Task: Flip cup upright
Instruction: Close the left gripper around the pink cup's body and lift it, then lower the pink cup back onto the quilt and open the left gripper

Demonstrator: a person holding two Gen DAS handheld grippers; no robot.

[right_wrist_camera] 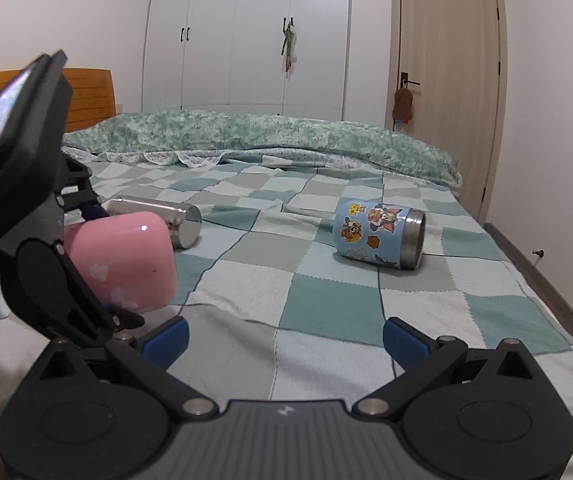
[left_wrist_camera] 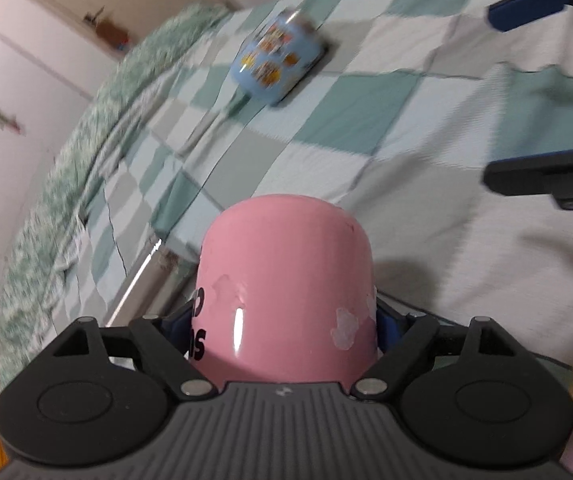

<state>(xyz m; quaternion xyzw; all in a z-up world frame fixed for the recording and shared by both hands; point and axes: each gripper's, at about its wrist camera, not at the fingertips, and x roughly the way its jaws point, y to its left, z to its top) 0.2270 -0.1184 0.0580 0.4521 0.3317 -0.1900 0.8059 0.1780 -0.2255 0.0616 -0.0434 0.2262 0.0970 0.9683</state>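
Observation:
My left gripper (left_wrist_camera: 286, 320) is shut on a pink cup (left_wrist_camera: 286, 280), its closed bottom pointing away from the camera. In the right wrist view the pink cup (right_wrist_camera: 126, 256) is held tilted above the bed at the left by the left gripper (right_wrist_camera: 98, 256). A blue cup with cartoon stickers (right_wrist_camera: 378, 236) lies on its side on the checked bedspread (right_wrist_camera: 326, 312), steel rim facing right; it also shows blurred in the left wrist view (left_wrist_camera: 278, 60). My right gripper (right_wrist_camera: 284, 334) is open and empty, low over the bedspread; its fingers (left_wrist_camera: 526, 12) show at the left wrist view's right edge.
A steel cup (right_wrist_camera: 166, 220) lies on its side behind the pink cup. A green quilt (right_wrist_camera: 266, 136) is bunched along the far side of the bed. A wooden headboard (right_wrist_camera: 86, 96) is at left, white wardrobes (right_wrist_camera: 246, 32) and a door (right_wrist_camera: 446, 80) behind.

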